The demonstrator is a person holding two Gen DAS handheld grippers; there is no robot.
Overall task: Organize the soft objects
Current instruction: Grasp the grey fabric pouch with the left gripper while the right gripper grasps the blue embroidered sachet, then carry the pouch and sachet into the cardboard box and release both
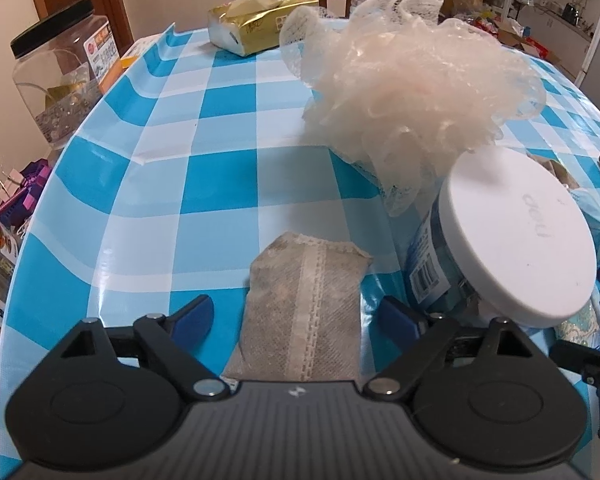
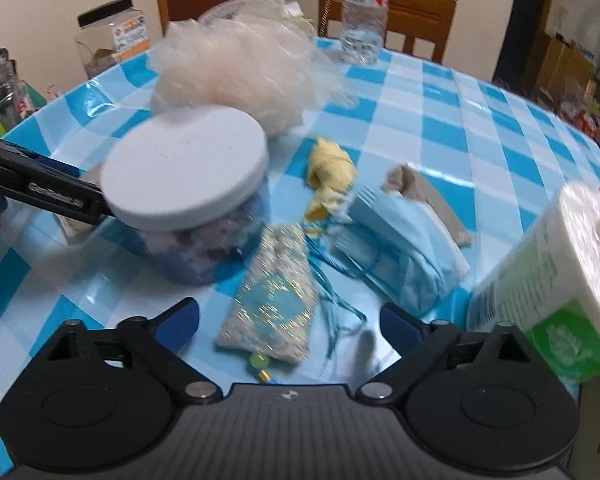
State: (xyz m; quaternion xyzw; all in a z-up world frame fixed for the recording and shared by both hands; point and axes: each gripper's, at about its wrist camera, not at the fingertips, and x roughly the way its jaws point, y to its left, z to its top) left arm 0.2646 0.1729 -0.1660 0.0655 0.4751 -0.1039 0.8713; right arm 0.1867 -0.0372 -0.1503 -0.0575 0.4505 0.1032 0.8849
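A grey fabric sachet [image 1: 304, 304] lies flat on the blue checked tablecloth [image 1: 204, 128]. My left gripper [image 1: 298, 316] is open and straddles it, with a gap between each blue pad and the sachet. Behind it stands a cream mesh bath pouf [image 1: 412, 92]. In the right wrist view a blue and gold brocade pouch [image 2: 276, 304] with blue cords lies between the fingers of my open right gripper [image 2: 290, 322], untouched. Blue face masks [image 2: 400, 248], a crumpled yellow cloth [image 2: 330, 172] and a grey fabric piece [image 2: 420, 192] lie just beyond it.
A white-lidded jar [image 1: 516, 236] [image 2: 184, 172] stands between the two grippers. A wrapped toilet roll [image 2: 560, 272] is close on the right. A tissue pack [image 1: 256, 24], a black-lidded clear jar [image 1: 56, 68] and a water bottle [image 2: 364, 12] stand at the far edges.
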